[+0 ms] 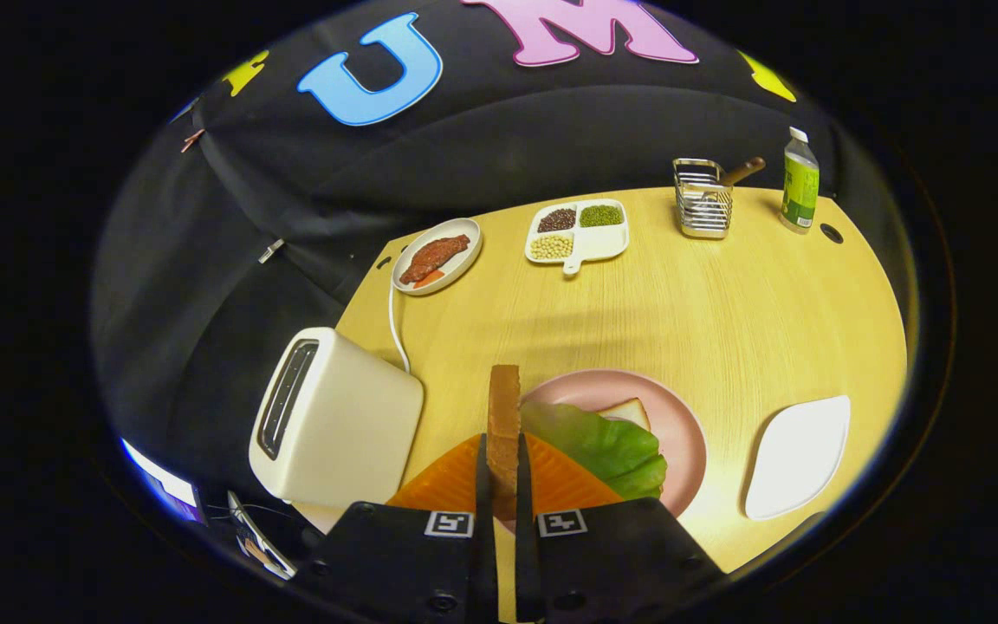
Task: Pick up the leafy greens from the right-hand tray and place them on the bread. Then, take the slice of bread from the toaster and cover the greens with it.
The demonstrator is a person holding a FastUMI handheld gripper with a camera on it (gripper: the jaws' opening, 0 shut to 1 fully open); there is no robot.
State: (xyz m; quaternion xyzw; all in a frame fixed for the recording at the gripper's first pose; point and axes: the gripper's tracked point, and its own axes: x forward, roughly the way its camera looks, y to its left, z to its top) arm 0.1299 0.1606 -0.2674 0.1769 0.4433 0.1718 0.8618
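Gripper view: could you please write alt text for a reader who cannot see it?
The black tongs are shut on a brown bread slice held on edge above a pink round plate, where a green lettuce leaf covers a white bread slice. A cream toaster stands beside the plate on the wooden table.

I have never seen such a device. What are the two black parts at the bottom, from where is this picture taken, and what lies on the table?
A person carries a hand-held gripper, and the camera sits on it, looking forward along its two black jaws. The jaws are closed on a slice of bread, held upright on its edge. Just beyond it stands a pink plate with leafy greens lying on another piece of bread. Beside the jaws stands a white toaster; on the other side lies an empty white tray. Farther off on the wooden table are a plate of meat, a divided dish of beans, a wire rack and a bottle.
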